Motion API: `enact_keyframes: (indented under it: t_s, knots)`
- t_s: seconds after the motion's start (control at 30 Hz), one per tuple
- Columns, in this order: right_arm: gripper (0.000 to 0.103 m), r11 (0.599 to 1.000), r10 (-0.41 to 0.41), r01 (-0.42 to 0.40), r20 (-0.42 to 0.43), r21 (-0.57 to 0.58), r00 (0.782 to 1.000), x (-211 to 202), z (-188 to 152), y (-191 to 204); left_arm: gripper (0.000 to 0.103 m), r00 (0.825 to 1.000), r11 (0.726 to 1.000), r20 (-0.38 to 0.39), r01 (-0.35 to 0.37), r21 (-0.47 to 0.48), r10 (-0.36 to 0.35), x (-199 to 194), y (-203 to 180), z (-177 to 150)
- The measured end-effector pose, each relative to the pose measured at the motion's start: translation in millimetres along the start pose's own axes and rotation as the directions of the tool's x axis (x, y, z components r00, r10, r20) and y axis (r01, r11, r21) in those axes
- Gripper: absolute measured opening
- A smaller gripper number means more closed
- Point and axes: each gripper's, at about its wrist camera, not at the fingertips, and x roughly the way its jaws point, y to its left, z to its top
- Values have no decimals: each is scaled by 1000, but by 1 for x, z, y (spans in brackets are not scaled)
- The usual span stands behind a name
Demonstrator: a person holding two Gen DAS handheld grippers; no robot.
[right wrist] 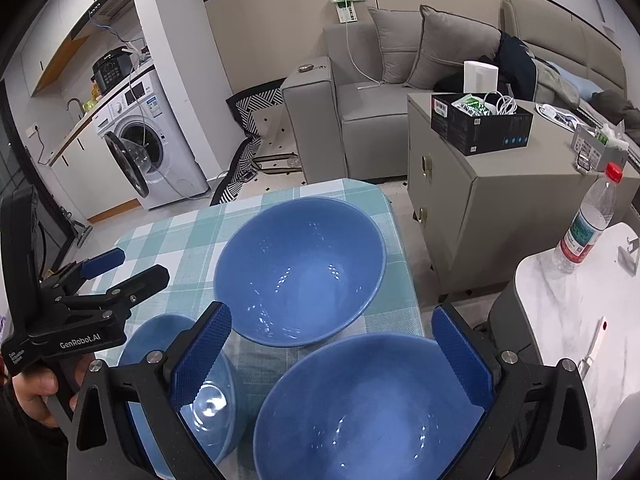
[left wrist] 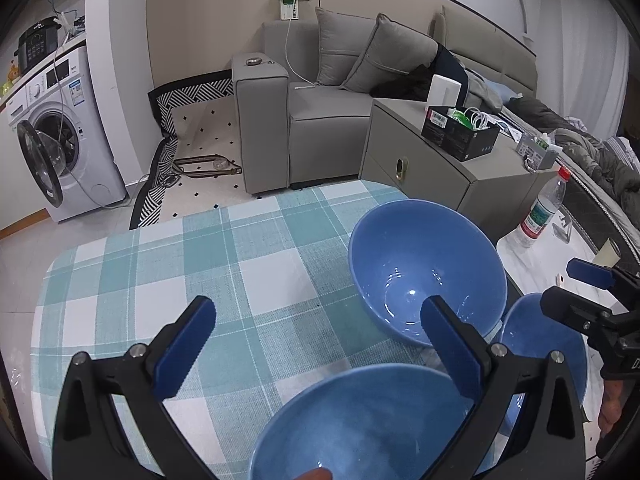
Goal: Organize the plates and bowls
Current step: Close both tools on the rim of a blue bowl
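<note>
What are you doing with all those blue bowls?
A person holds a gripper in each hand over a checked tablecloth with three blue bowls on it. The left gripper and the right gripper are both open and hold nothing. The far bowl sits by itself near the table's far edge. The right gripper hangs over the near bowl, and the small bowl sits to its left. No bowls are stacked yet.

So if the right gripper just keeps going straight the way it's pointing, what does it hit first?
Most likely the large blue ceramic bowl at the far end of the checked tablecloth. The open right gripper sits above a nearer blue bowl, so depth is uncertain; tilted lower, it would meet that one first.
</note>
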Motion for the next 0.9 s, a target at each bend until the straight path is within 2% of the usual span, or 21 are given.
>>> enact_keyframes:
  t_s: [0.13,0.23,0.3,0.33,0.43,0.47,0.63,0.8,0.9]
  knots:
    - [102,1000,-10,10,-15,10,1000,10,1,-5,102,1000,999,-9,1,36,-1,10,-7,3]
    - [97,1000,-12,12,-28,10,1000,18,4,-8,100,999,999,-46,14,46,-12,21,-11,4]
    - [86,1000,-6,7,-41,6,999,24,5,-8,93,998,998,-63,30,58,-26,27,-14,4]
    - [84,1000,-8,8,-49,4,999,28,5,-9,89,997,998,-72,28,62,-24,30,-16,4]
    - [79,1000,-8,8,-67,-3,998,36,4,-9,86,996,998,-83,32,59,-27,37,-17,3]
    - [74,1000,-7,6,-71,-7,997,39,3,-9,86,996,998,-87,38,56,-33,39,-17,2]
    - [73,1000,-8,7,-88,-4,996,50,3,-11,75,993,997,-114,48,62,-40,48,-19,0]
    - [65,1000,-9,10,-117,13,993,60,4,-12,63,991,997,-132,44,62,-35,56,-20,1]
    - [58,1000,1,1,-136,18,991,66,4,-14,58,989,997,-145,50,58,-41,60,-20,1]
